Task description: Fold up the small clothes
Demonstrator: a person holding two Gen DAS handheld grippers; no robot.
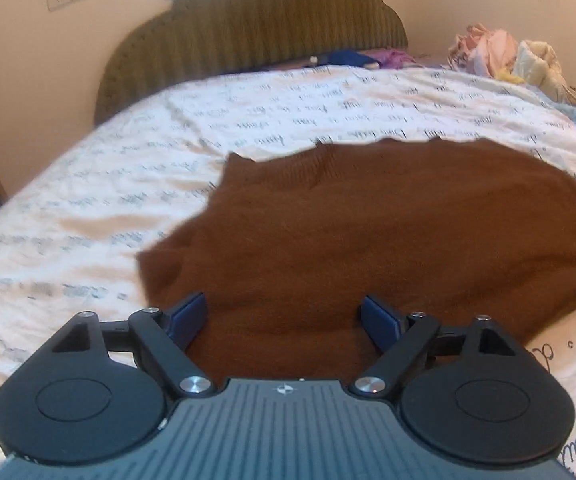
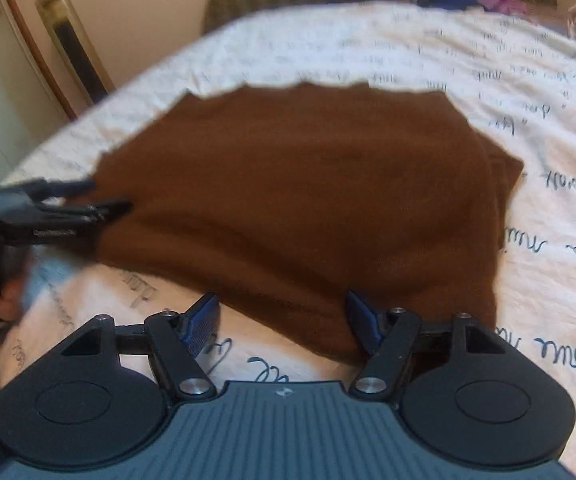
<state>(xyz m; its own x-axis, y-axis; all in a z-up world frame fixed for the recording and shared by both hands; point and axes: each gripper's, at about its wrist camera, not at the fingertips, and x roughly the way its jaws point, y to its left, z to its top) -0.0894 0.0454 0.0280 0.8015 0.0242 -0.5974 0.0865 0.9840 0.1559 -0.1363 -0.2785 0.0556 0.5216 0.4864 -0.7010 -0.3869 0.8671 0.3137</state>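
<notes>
Across the bed (image 1: 288,120), our left gripper (image 1: 283,318) and right gripper (image 2: 283,316) gape wide, empty; pinching only the brown sweater's (image 2: 308,184) top layer risks bunching.

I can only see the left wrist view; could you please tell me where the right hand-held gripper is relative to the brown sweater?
Observer: The right hand-held gripper is open at the brown sweater's near hem, one finger over fabric, the other over the bedsheet.
Operator: Thanks. Is the sweater's right side a single layer?
Observer: No, that edge shows overlapping layers.
Operator: And my left hand-held gripper?
Observer: From the side, the left hand-held gripper is open, fingertips at the sweater's left edge.
</notes>
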